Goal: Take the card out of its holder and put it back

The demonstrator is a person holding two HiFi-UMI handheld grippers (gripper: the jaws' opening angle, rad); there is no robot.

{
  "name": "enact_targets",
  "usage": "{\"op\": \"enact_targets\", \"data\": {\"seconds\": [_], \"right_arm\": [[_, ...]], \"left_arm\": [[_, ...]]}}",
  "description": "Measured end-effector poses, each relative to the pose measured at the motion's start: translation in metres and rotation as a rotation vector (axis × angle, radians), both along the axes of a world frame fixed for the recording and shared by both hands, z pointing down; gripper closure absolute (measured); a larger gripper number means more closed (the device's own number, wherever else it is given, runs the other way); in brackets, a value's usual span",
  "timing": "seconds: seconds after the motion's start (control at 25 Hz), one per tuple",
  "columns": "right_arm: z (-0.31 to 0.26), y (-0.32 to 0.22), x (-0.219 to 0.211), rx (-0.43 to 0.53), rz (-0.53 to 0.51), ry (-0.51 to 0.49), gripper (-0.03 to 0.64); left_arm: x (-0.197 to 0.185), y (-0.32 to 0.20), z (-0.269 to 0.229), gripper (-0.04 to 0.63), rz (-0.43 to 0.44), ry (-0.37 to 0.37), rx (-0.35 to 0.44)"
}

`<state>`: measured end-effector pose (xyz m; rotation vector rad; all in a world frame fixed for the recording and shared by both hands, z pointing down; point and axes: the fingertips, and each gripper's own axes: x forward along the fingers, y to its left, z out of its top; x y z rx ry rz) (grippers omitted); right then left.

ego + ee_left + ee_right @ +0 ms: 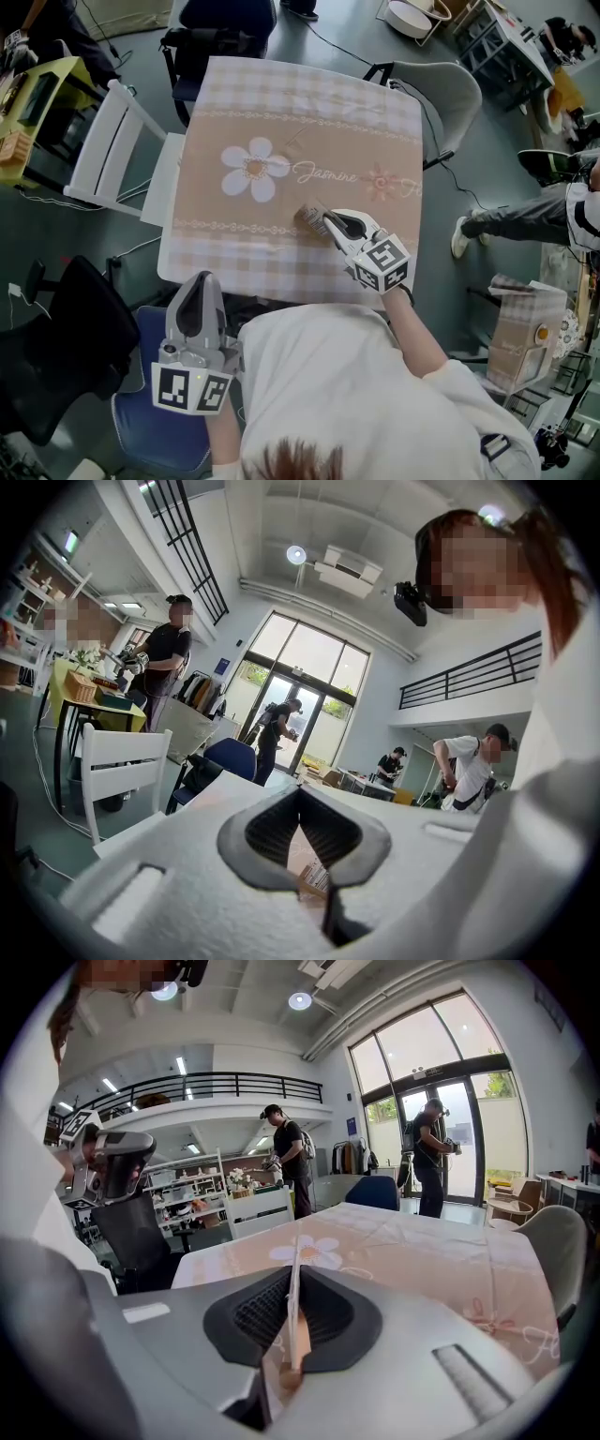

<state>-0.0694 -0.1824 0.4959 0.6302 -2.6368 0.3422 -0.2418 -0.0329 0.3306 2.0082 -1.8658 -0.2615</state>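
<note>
Beige card (297,1335) clamped edge-on in right gripper (296,1274) over table's (281,112) near side; thin bite, risks slipping under twist. Left gripper (300,791) closed, empty.

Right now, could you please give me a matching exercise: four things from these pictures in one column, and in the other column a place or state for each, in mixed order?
Things:
1. left claw
2. right claw
3. white chair
4. white flower

Places or states:
A. closed on a thin card
B. printed on the tablecloth
C. closed, with nothing in it
D. standing off the tablecloth's left edge in the head view

Pairs: 1-C, 2-A, 3-D, 4-B
</note>
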Motion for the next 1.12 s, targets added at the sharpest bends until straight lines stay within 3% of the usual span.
{"op": "enact_targets", "data": {"seconds": [0.56, 1.12], "right_arm": [[-0.002, -0.001, -0.001, 0.012, 0.000, 0.021, 0.589], [-0.042, -0.010, -0.007, 0.075, 0.024, -0.072, 0.580]], "left_arm": [[-0.001, 0.002, -0.002, 0.592, -0.006, 0.000, 0.006], [-0.001, 0.005, -0.006, 0.592, -0.004, -0.005, 0.022]]}}
